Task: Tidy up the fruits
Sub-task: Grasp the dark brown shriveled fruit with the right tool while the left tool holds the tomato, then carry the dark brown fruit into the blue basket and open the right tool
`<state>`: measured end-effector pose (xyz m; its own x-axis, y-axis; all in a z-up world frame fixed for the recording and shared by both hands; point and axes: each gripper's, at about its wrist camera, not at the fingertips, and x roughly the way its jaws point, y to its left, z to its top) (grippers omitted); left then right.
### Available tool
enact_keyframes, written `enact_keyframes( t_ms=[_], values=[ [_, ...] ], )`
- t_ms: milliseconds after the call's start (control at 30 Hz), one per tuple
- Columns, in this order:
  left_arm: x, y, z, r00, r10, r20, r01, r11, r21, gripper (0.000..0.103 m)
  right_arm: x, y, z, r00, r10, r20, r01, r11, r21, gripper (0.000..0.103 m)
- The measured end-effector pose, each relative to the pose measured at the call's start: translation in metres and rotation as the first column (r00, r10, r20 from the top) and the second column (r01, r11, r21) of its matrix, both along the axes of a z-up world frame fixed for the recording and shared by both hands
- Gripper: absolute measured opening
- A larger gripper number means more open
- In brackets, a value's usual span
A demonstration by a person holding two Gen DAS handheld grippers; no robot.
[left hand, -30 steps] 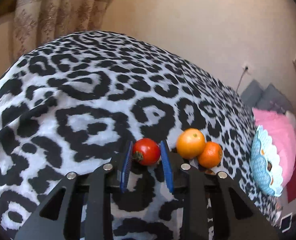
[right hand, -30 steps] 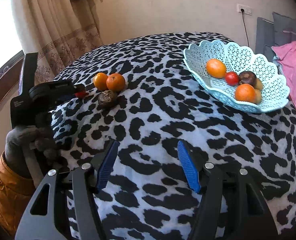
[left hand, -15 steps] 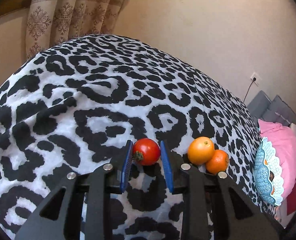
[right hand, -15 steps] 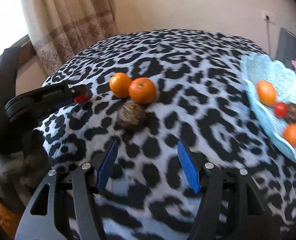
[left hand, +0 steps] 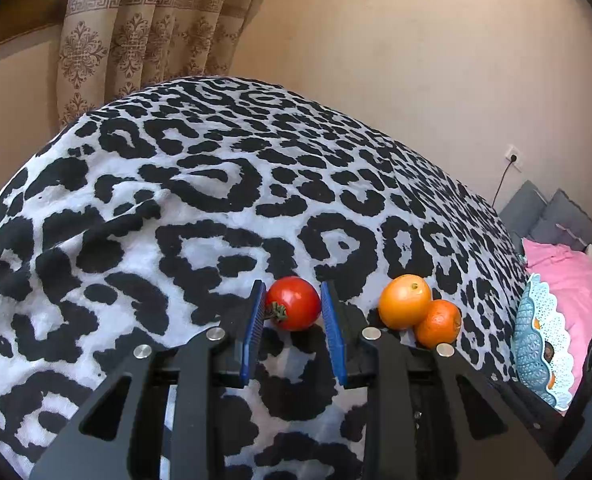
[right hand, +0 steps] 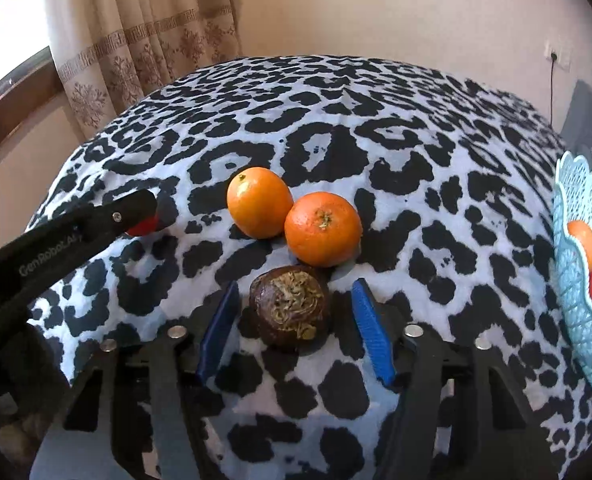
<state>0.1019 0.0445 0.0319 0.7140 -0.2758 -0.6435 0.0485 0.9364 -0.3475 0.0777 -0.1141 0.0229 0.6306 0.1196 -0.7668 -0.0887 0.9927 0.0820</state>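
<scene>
- Leopard-print blanket [left hand: 199, 208] in black and white covers the bed; plain beige wall behind, patterned curtain [left hand: 135, 36] at the far left corner.
- Left gripper [left hand: 291, 308]: blue pads sit against both sides of a red tomato [left hand: 293, 303], pinching it. Stem points toward the left pad. Whether the tomato is lifted off the blanket cannot be told.
- Seen from the right wrist, the left gripper [right hand: 135, 216] reaches in from the left edge of the bed, a sliver of the red tomato [right hand: 143, 225] showing under its black finger.
- Right gripper [right hand: 293, 312]: blue pads spread wide, one on each side of a dark brown, wrinkled fruit [right hand: 289, 308] lying on the blanket. Gaps show on both sides; no contact.
- Two oranges just beyond the brown fruit, touching each other: paler yellow-orange one [right hand: 259, 202] to the left, deeper orange one [right hand: 323, 229] to the right. The deeper one is very close to the brown fruit; contact unclear.
- Same pair in the left wrist view, just right of the tomato: yellow-orange one [left hand: 404, 301], deeper orange one [left hand: 438, 323].
- Light blue lattice basket [right hand: 572, 280] at the right edge of the bed, holding several orange, red and dark fruits, only partly in view.
- Pink pillow [left hand: 572, 280] and grey cushions [left hand: 552, 216] beyond the basket.
</scene>
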Motion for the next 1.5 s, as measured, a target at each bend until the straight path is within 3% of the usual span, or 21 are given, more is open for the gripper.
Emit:
enact_keyframes(
  t_ms=[100,733,1500],
  values=[
    [-0.001,-0.001,0.001,1.0,-0.001,0.005,0.001,1.0,0.005,0.029,0.0,0.0,0.0,1.0,-0.001,0.004,0.001,1.0,-0.006,0.041],
    [-0.007,-0.008,0.008,0.999,-0.025,0.041,0.024,0.999,0.027,0.029,-0.046,-0.018,0.006,0.999,-0.035,0.018,0.035,0.999,0.013,0.041],
    [-0.018,-0.023,0.013,0.993,-0.068,0.094,0.062,0.996,0.071,0.029,-0.092,-0.078,0.035,0.974,-0.209,0.085,0.203,0.976,0.08,0.041]
  ],
)
